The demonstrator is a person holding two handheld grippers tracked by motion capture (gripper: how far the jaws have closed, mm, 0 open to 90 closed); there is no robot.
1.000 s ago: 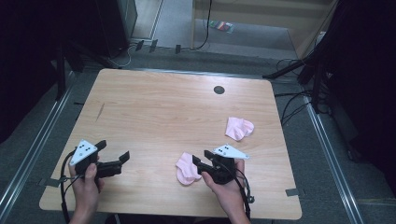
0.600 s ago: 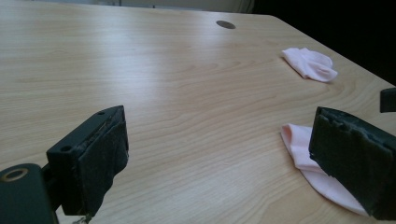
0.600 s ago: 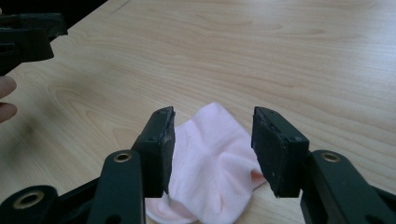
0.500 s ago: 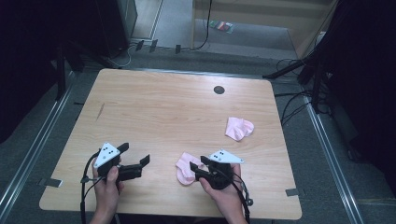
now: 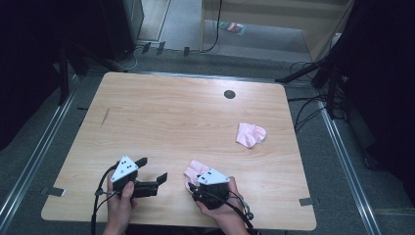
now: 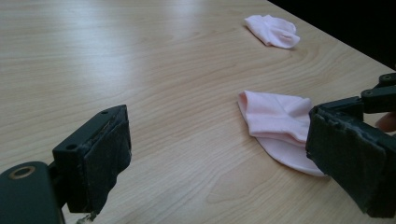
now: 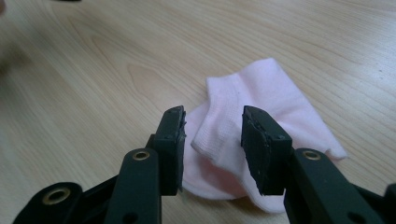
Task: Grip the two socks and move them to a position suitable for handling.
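A pale pink sock lies flat near the table's front edge. My right gripper is low over it, with the sock's cuff in the gap between its jaws. The jaws have just been closing, but the pads stand clear of the cloth. My left gripper hovers to the sock's left, wide open with nothing between its jaws, which have just drawn in slightly. A second pink sock lies crumpled farther off at the right.
The wooden table has a dark round hole near its far edge. Cables and dark stands crowd the floor to the right of the table. Metal rails run along both sides.
My left gripper has moved right, toward the near sock. My right gripper has come down and leftward over the sock's cuff, and its jaws are narrower.
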